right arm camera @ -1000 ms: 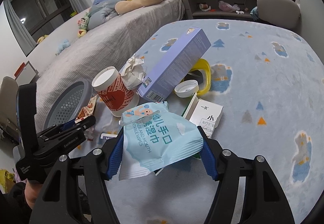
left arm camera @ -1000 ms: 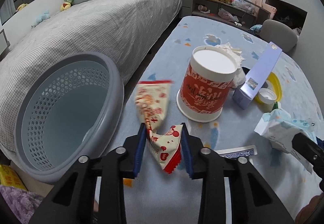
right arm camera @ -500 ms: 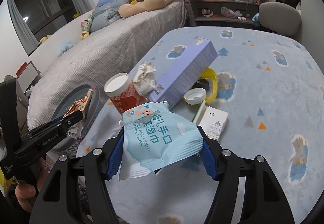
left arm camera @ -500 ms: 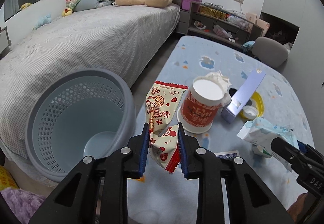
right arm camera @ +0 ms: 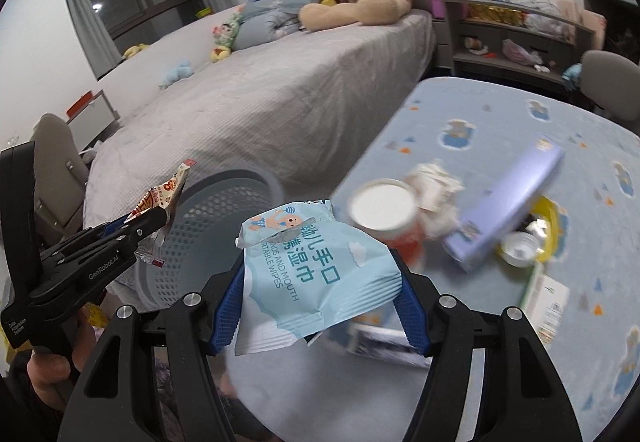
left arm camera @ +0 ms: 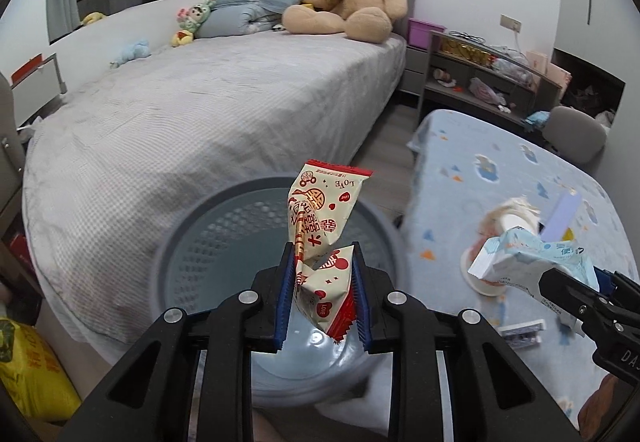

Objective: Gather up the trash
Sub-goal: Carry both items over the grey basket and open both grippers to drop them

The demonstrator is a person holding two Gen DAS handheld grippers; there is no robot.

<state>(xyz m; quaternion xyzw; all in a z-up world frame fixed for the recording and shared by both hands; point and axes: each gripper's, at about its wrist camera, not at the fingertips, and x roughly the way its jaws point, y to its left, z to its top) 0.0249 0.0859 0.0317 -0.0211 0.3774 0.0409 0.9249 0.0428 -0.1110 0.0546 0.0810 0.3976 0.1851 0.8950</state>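
Observation:
My left gripper [left arm camera: 322, 288] is shut on a cream and red snack wrapper [left arm camera: 324, 218] and holds it over the mouth of the grey perforated bin [left arm camera: 224, 238]. My right gripper [right arm camera: 320, 298] is shut on a light blue wet wipes pack [right arm camera: 316, 274], above the table edge just right of the bin [right arm camera: 212, 238]. The left gripper [right arm camera: 154, 226] with the wrapper [right arm camera: 168, 194] shows in the right wrist view over the bin's left rim. The wipes pack [left arm camera: 528, 258] shows at right in the left wrist view.
On the blue patterned tablecloth [right arm camera: 500, 122] lie a red paper cup [right arm camera: 384, 218], crumpled tissue [right arm camera: 434, 186], a purple box [right arm camera: 508, 198], a white cap on a yellow ring [right arm camera: 520, 246] and a small white carton [right arm camera: 548, 294]. A grey bed [left arm camera: 208, 114] stands behind the bin.
Both grippers have moved left off the table toward the bin, each still holding its item. The wrapper now hangs over the bin opening.

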